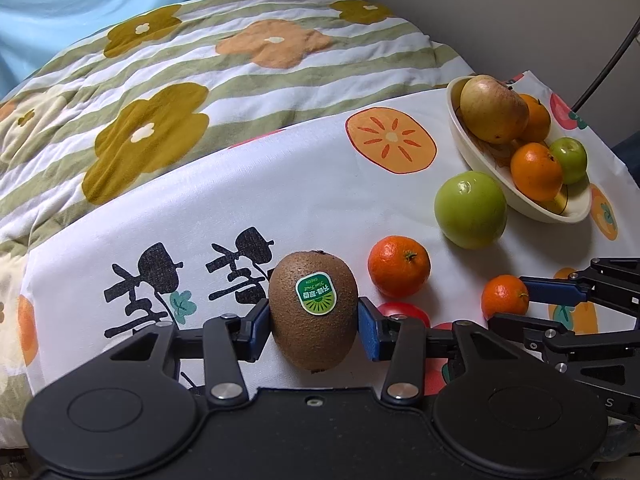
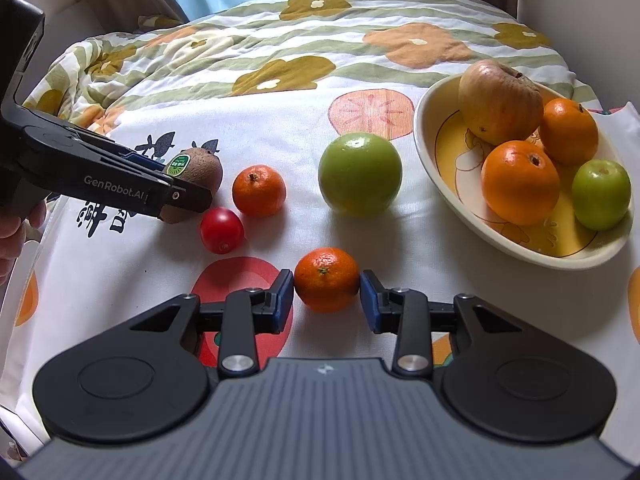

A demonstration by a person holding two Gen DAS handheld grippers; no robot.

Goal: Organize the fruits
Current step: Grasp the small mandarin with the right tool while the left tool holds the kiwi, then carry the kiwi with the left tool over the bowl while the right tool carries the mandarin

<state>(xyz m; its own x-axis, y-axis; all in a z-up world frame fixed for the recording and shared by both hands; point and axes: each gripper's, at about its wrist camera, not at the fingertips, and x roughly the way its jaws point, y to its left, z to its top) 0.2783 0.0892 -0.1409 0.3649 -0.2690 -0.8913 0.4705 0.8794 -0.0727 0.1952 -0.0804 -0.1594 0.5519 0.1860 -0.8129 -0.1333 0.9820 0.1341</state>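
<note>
Left tongs (image 1: 313,322) clamp the kiwi (image 1: 313,312); right tongs (image 2: 327,295) bracket a tangerine (image 2: 327,279).

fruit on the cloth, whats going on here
A person holds a gripper in each hand, sorting fruit. The left gripper has its pads against a kiwi; the right gripper straddles a small mandarin. A bowl already holds a few fruits, while a green apple, another mandarin and a small red fruit wait on the cloth.

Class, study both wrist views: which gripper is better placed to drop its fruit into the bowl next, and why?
Right. The right gripper brackets a mandarin close to the bowl; the left gripper, around the kiwi, sits farther away.
</note>
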